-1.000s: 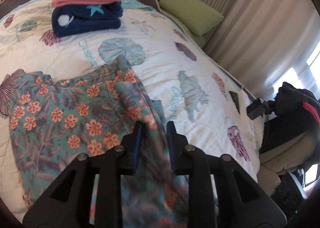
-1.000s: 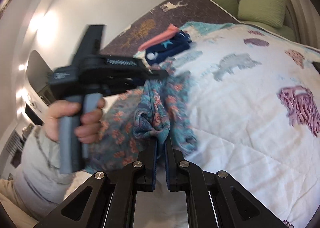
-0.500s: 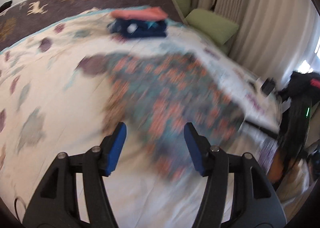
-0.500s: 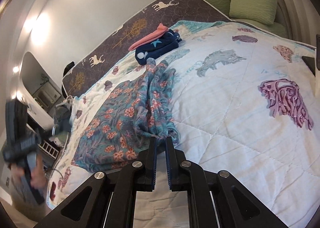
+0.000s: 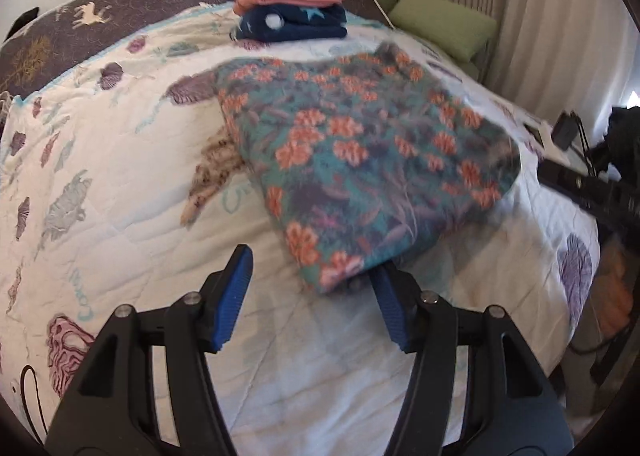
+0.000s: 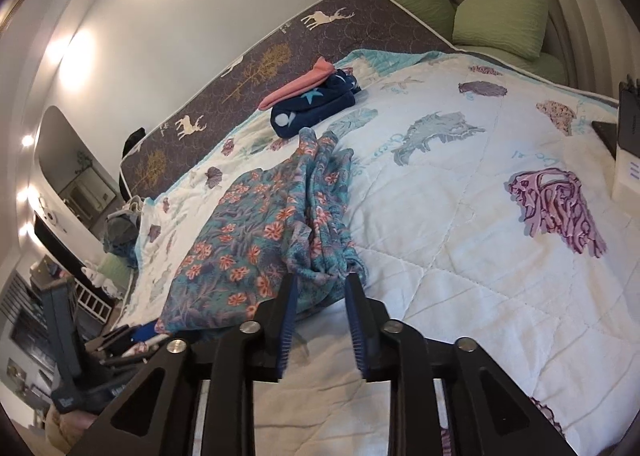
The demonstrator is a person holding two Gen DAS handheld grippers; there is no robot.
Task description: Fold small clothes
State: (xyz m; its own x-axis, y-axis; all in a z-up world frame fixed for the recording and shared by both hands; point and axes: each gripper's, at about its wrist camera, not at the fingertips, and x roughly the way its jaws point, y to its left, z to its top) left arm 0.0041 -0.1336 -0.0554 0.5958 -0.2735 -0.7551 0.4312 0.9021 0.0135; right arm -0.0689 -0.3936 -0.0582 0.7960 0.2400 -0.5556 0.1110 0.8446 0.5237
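Observation:
A teal floral garment [image 5: 360,160] lies folded over on the white quilt [image 5: 120,176]. My left gripper [image 5: 312,276] is open at its near corner, and the cloth's tip overlaps the right fingertip [image 5: 386,288] without being pinched. In the right wrist view the garment [image 6: 256,240] shows a bunched edge lying between the tips of my right gripper [image 6: 320,284]. Its jaws are opening and the pads stand off the cloth. The left gripper [image 6: 68,356] shows at the lower left, the right gripper [image 5: 592,184] at the right edge.
A folded pink piece on a folded navy star-print piece [image 5: 288,16] sits at the far end of the bed. Green pillows [image 6: 500,20] and curtains lie beyond. A white box [image 6: 628,172] and a dark flat item rest on the right edge of the quilt.
My left gripper has let go of the floral cloth, opened wide and swung round to the garment's near corner. My right gripper's jaws have parted from the bunched edge. The garment now lies flatter.

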